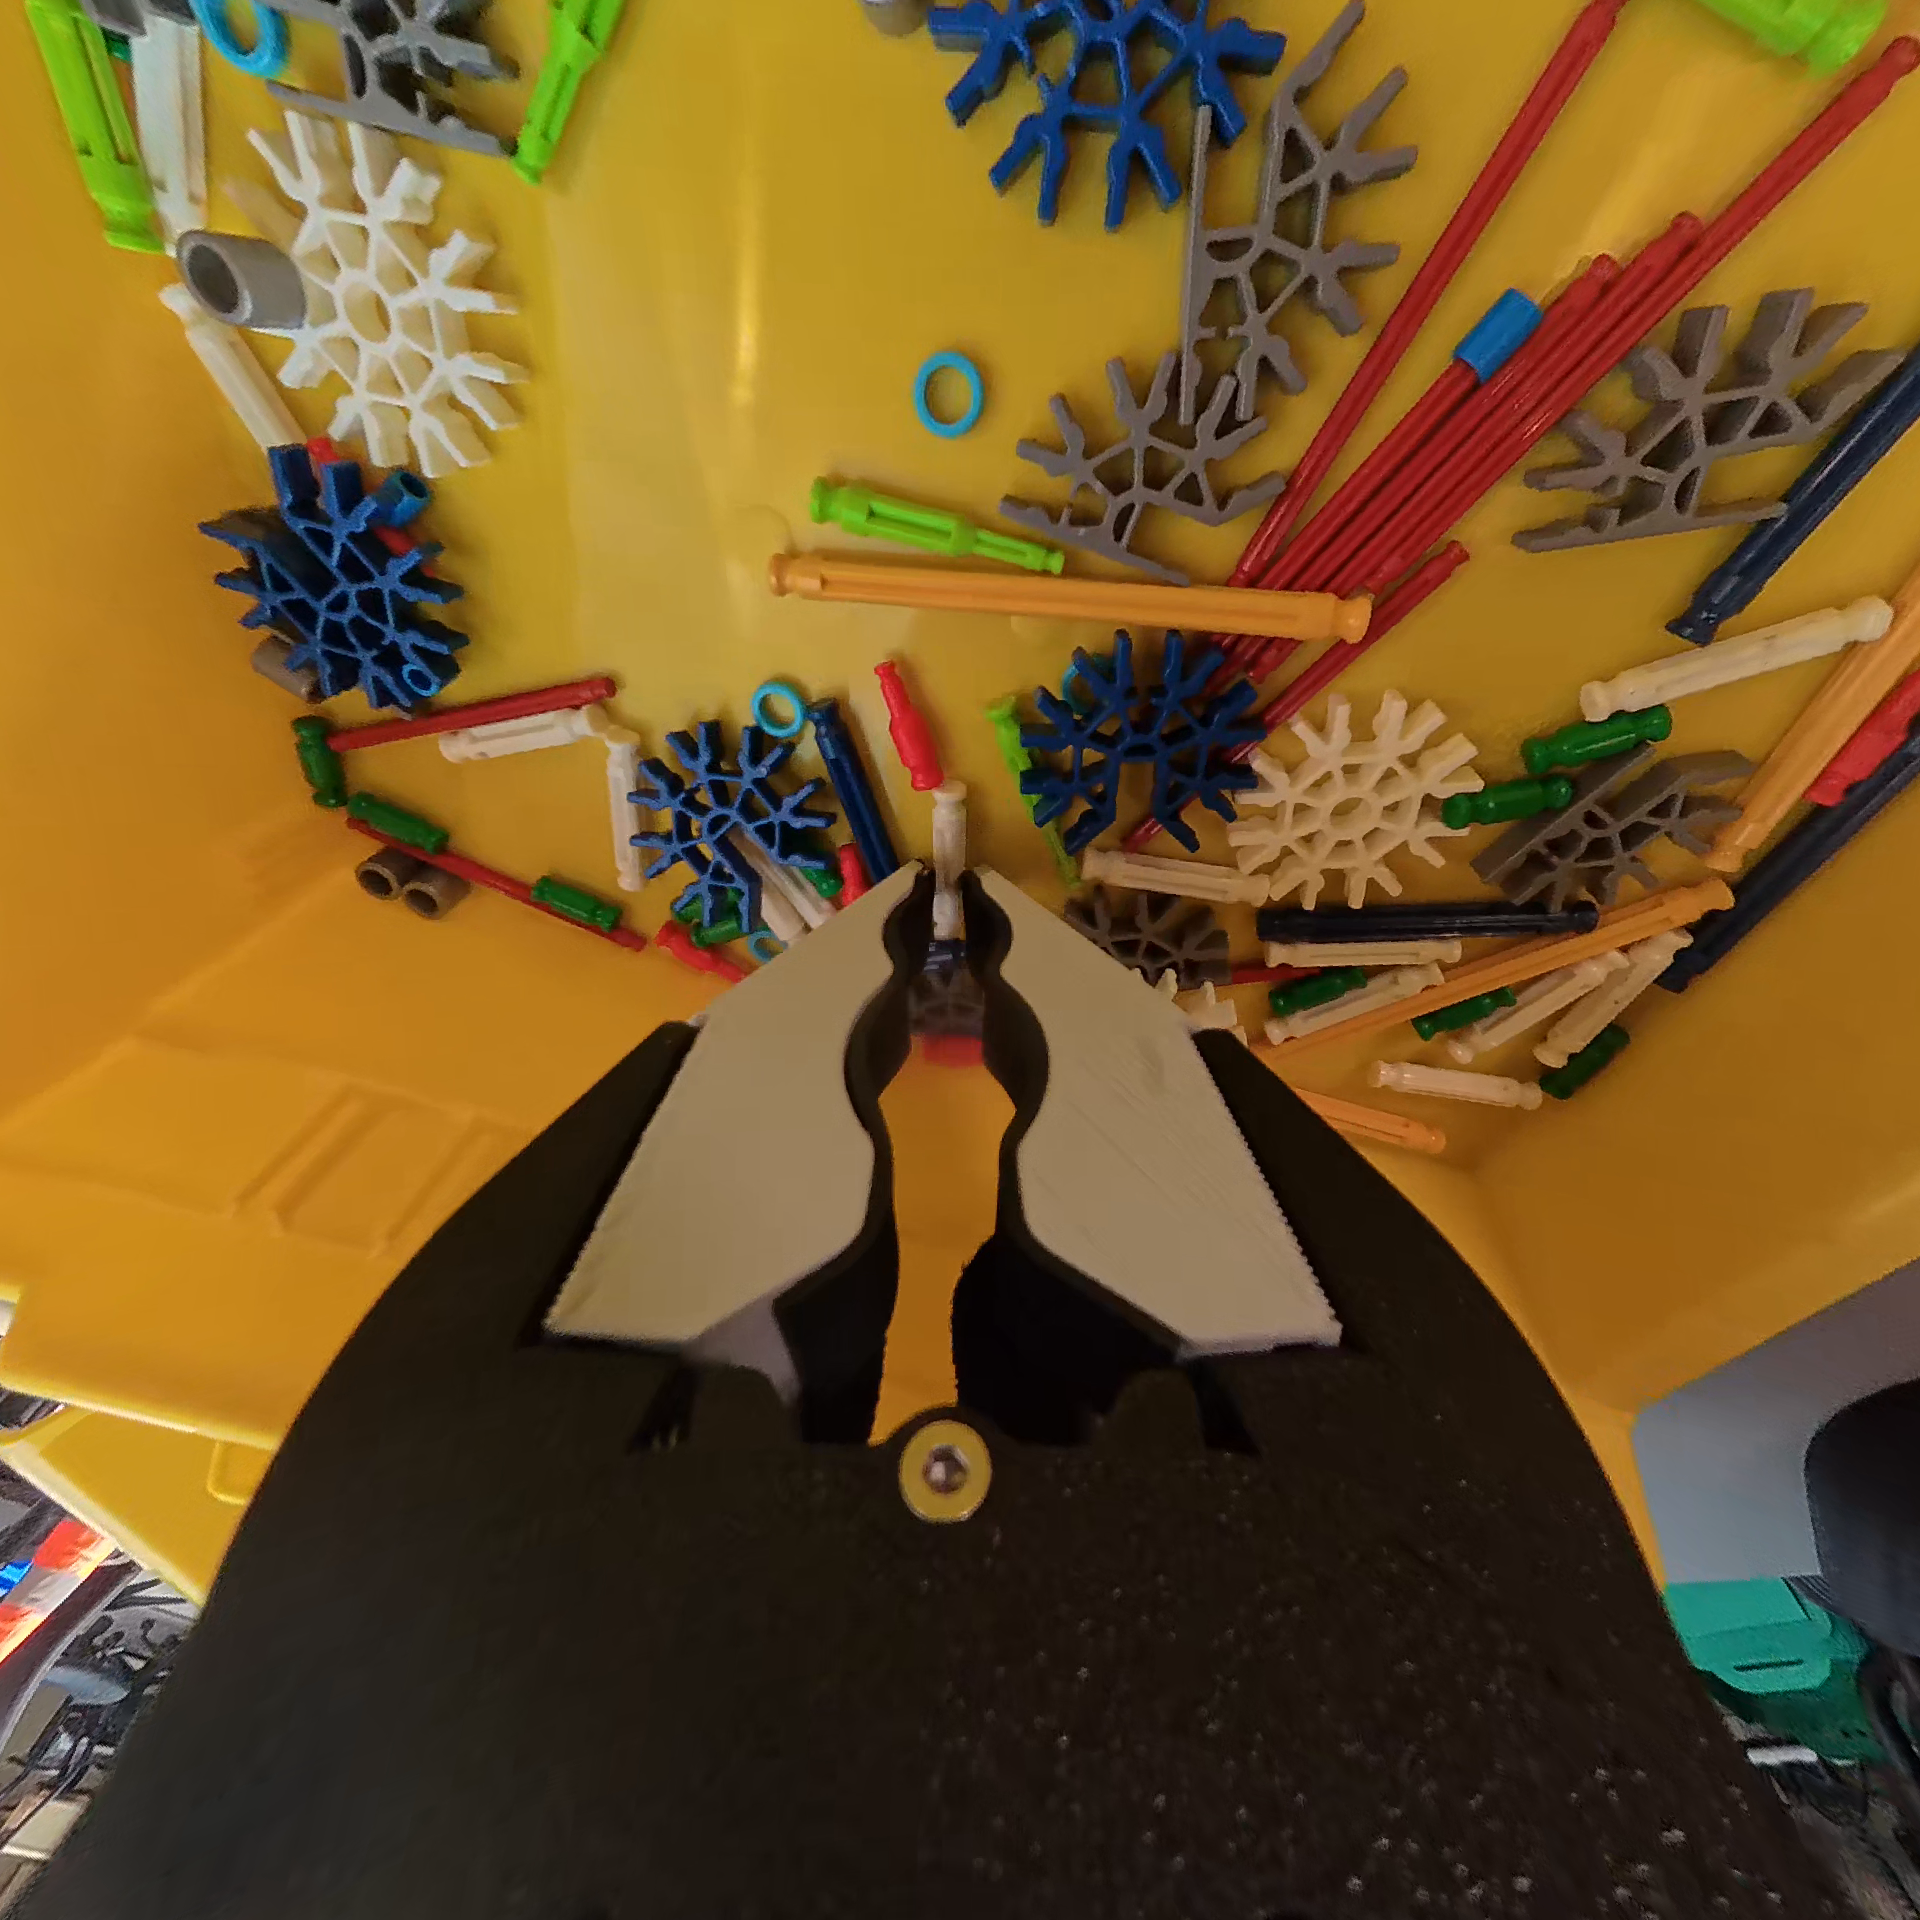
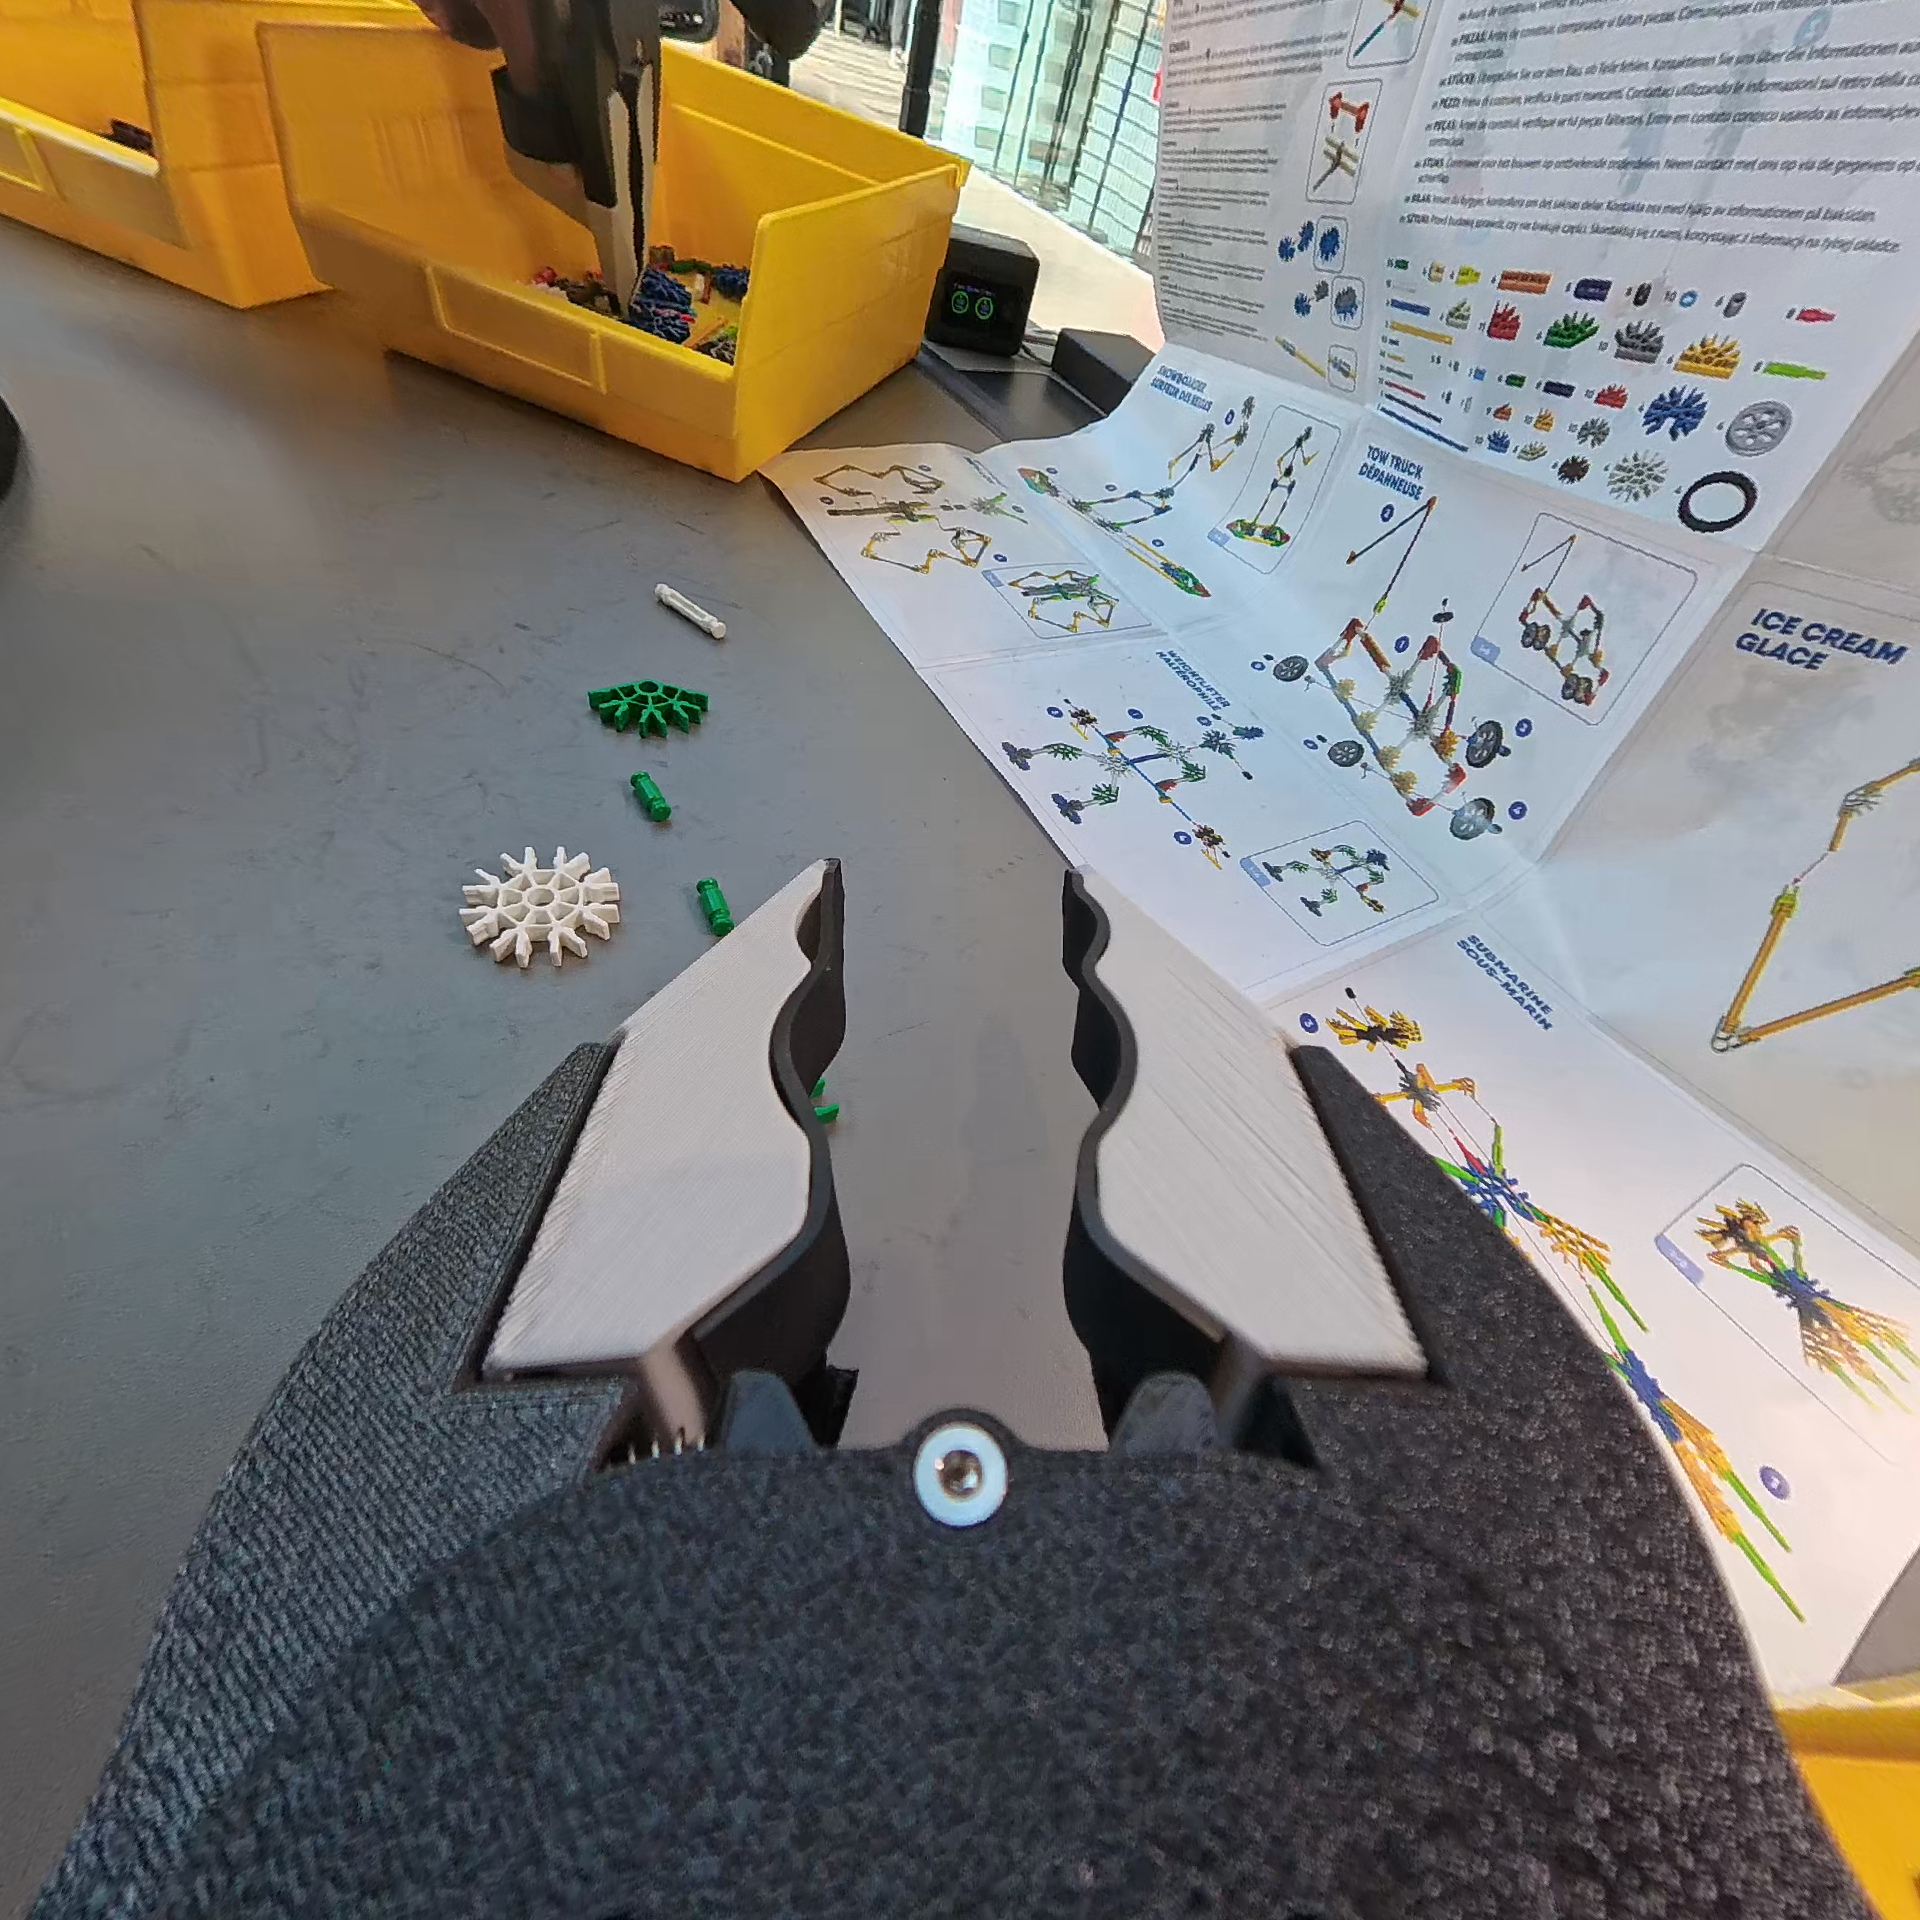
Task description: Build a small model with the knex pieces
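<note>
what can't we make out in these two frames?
- Left wrist view: pieces under the left gripper are hidden by its fingers; only part of a white rod shows at the tips.
- Right wrist view: a green piece is mostly covered by the right gripper.
- Right wrist view: bin contents are too small to sort.

Looks like a lab/workshop bench w/ a toy-building setup: grey counter (image 2: 260, 520), yellow parts bins (image 2: 831, 270) ahead-left of the right gripper (image 2: 951, 894) holding plastic rods & connectors, a fold-out instruction sheet (image 2: 1455, 644) propped to its right, small black device (image 2: 982, 291) w/ lit screen beyond.
</note>
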Tool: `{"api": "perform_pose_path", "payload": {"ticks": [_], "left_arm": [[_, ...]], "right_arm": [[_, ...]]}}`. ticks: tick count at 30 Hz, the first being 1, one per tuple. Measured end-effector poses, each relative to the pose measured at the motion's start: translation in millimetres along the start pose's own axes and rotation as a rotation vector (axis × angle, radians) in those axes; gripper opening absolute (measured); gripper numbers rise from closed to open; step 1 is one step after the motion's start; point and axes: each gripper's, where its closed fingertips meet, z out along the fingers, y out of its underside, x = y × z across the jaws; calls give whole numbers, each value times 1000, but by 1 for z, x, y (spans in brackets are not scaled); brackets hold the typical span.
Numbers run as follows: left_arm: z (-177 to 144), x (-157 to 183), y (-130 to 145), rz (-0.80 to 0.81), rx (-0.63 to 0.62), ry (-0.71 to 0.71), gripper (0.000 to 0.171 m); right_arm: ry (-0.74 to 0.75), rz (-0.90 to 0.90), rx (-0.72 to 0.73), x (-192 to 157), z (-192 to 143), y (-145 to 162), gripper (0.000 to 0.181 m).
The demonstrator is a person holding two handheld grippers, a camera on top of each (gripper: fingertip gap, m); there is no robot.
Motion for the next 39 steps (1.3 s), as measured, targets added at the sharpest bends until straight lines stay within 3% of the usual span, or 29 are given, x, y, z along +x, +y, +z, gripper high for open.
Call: {"api": "perform_pose_path", "payload": {"ticks": [10,12,15,17,20,24,27,33,39], "left_arm": [[-3,-3,-2,47,0,-99,3],[-19,-8,-8,47,59,-167,3],[-72,-6,-29,55,243,-289,4],[-110,21,-47,94,383,-288,3],[-142,100,-70,217,532,-142,4],[-128,219,-93,395,575,100,4],[-99,278,-115,483,542,188,4],[-73,333,-167,546,509,259,4],[-60,353,-186,612,478,233,4]], "right_arm": [[-3,-14,-7,-2,1,1,40],[-3,-11,-6,-2,0,1,40],[-4,-10,-6,-2,1,1,40],[-7,-15,-11,-3,1,2,40],[-7,-23,-17,-4,2,2,41],[4,-20,-15,-2,2,2,43],[15,-11,-8,1,1,1,43],[14,-15,-2,1,-1,-1,44],[9,-22,12,1,-4,-6,46]]}}
